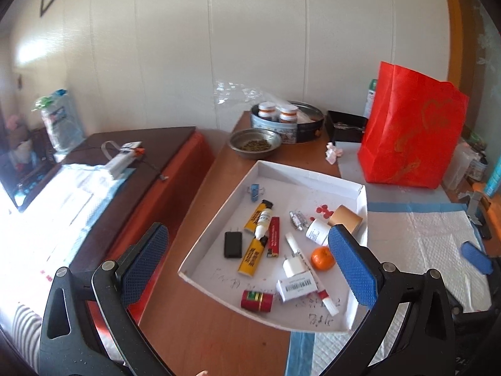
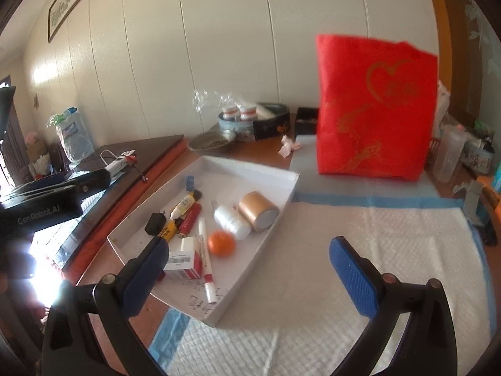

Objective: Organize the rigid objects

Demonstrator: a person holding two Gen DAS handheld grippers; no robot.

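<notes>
1. A brown wooden table (image 1: 200,313) carried everything, with a white quilted pad (image 2: 360,250) edged in blue spread over its right part.
2. A red gift bag (image 2: 375,106) printed with a gold heart stood upright at the back of the pad, near the wall.
3. A shallow white cardboard tray (image 1: 313,178) lay left of the pad, its right edge resting over the pad's border, and held the small rigid things.
4. The left gripper (image 1: 247,269) hung above the tray's near end with its blue-padded fingers spread wide and nothing between them.
5. The right gripper (image 2: 250,269) hovered over the tray's near right corner and the pad, likewise wide open and empty.
6. A round tin (image 1: 286,122) with two orange-banded bottles in it sat at the table's far end, a metal dish (image 1: 255,142) of small pellets just in front of it.
7. Inside the tray, a brown tape roll (image 1: 346,219) lay on its side by the right wall, touching a white bottle (image 1: 317,230).
8. Two yellow tubes (image 1: 255,250) lay end to end mid-tray, a small white dropper bottle (image 1: 263,222) across them and a red lighter (image 1: 274,236) just beside.
9. A black charger plug (image 1: 233,244) lay to the left of the tubes.
10. A mandarin orange (image 1: 322,258) sat near the right wall, beside a white plug adapter (image 1: 294,266) and a white marker pen (image 1: 313,279).
11. A barcoded white box (image 1: 296,288) and a small red cylinder (image 1: 256,300) lay at the near end.
12. A blue binder clip (image 1: 255,189) sat alone at the far left corner.
</notes>
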